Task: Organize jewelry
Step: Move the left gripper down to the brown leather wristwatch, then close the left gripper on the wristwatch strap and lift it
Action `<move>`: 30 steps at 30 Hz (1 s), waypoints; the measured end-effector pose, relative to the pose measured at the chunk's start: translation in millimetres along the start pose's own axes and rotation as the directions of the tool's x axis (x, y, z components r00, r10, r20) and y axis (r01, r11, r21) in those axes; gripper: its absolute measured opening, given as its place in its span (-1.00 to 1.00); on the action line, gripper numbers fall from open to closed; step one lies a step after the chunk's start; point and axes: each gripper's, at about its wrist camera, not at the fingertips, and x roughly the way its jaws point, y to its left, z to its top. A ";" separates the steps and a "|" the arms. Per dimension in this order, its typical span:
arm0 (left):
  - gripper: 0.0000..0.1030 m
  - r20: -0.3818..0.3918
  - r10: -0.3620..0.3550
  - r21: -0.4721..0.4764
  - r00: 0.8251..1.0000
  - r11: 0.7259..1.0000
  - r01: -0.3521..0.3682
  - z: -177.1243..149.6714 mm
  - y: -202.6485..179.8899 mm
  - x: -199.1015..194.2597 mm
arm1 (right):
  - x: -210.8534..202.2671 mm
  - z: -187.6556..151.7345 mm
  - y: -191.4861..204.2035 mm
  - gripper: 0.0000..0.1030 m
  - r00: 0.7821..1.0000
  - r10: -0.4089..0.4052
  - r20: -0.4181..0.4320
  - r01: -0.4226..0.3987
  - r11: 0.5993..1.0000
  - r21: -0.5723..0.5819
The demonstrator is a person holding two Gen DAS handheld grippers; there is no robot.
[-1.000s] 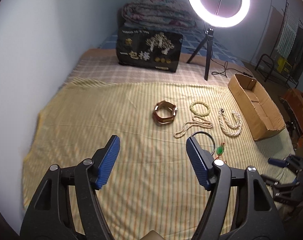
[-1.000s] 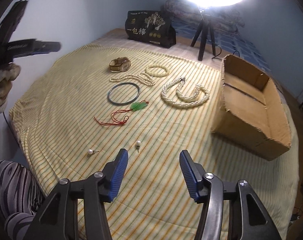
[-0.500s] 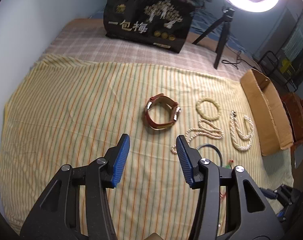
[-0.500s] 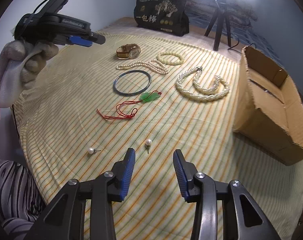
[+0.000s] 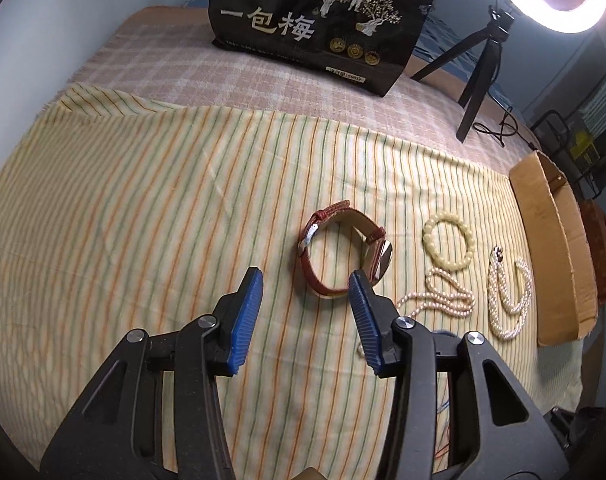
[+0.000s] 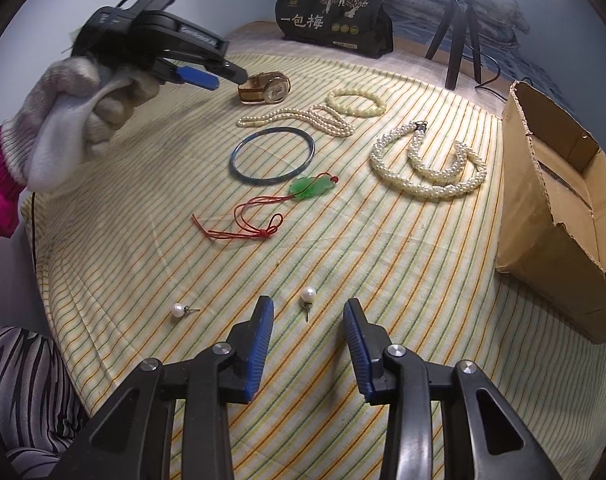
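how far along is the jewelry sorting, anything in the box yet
Nothing looks done: the brown cardboard box shows no jewelry in the part visible. In hand: the open left gripper nears the brown-strapped wristwatch; the open right gripper lines up on a white pearl stud earring. All pieces still lie on the striped cloth.

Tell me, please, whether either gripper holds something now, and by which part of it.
Nothing is held. The left gripper is open, just short of the watch. The right gripper is open too, with a pearl earring on the cloth ahead of it.
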 end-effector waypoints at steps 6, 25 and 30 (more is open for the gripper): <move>-0.26 -0.018 0.004 -0.047 1.000 0.999 -0.005 3.7 3.2 14.9 | 2.1 0.4 -1.4 -0.28 1.000 0.011 -0.001 -0.011 1.000 0.006; -0.58 -0.019 0.070 -0.011 0.997 0.997 -0.070 8.0 -4.8 31.0 | 12.5 7.0 6.5 -0.58 0.999 -0.036 -0.024 0.035 0.998 -0.043; -0.92 -0.011 0.108 0.021 0.994 0.994 -0.107 7.3 -10.3 32.2 | 12.1 6.8 15.8 -0.84 0.998 -0.061 -0.033 0.058 0.995 -0.086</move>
